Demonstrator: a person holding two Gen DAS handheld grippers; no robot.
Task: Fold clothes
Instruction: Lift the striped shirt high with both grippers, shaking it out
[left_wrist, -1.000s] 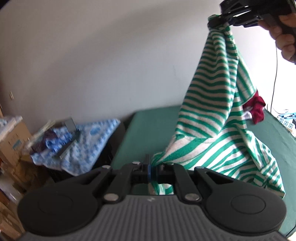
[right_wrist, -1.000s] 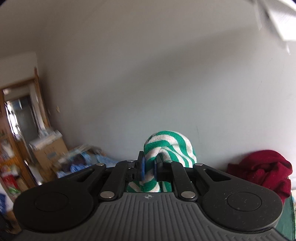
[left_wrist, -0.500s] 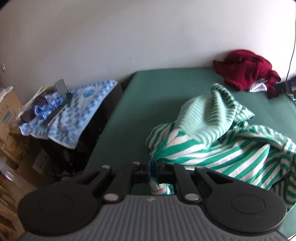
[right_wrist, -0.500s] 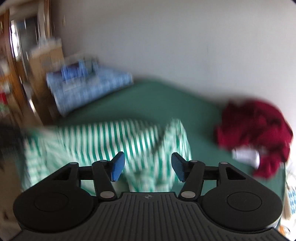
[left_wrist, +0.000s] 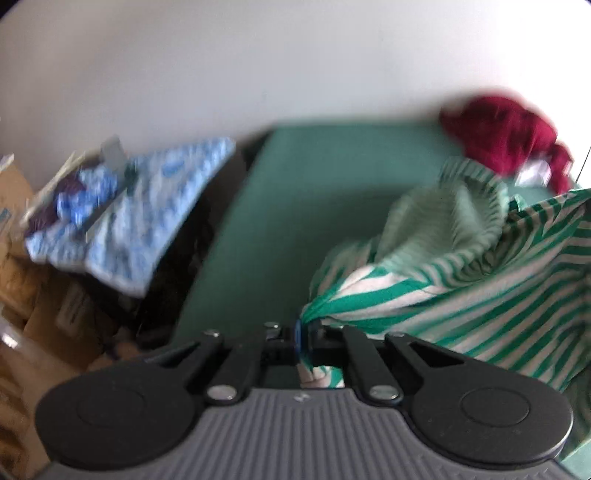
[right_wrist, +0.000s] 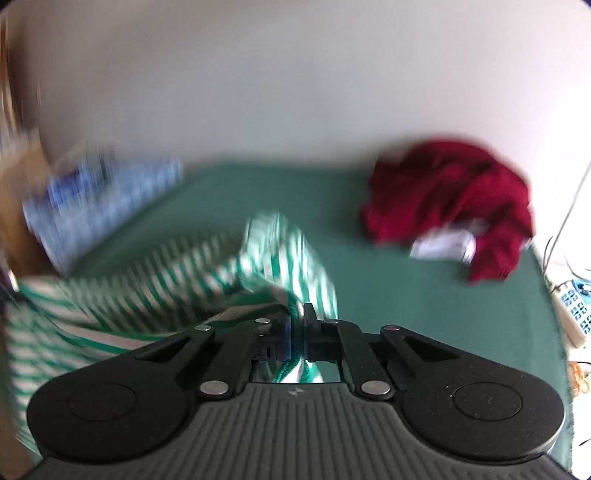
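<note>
both hand-held grippers, left (left_wrist: 303, 338) and right (right_wrist: 297, 334), are clamped closed.

Colours on the green surface (left_wrist: 332, 177)

The shirt (left_wrist: 480, 280) was green-and-white striped; a garment (right_wrist: 450, 199) dark red; a cloth (left_wrist: 147, 221) at left patterned blue and white.

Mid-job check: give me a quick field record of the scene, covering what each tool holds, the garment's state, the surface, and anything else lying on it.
left tool: shut on striped shirt
right tool: shut on striped shirt, at another point of the cloth
shirt state: green and white, bunched and crumpled, not yet folded
surface: green cover, shirt partly resting on it
other items: red garment heaped at the far side near the wall, apart from the shirt
image quality: motion blur in both views
</note>
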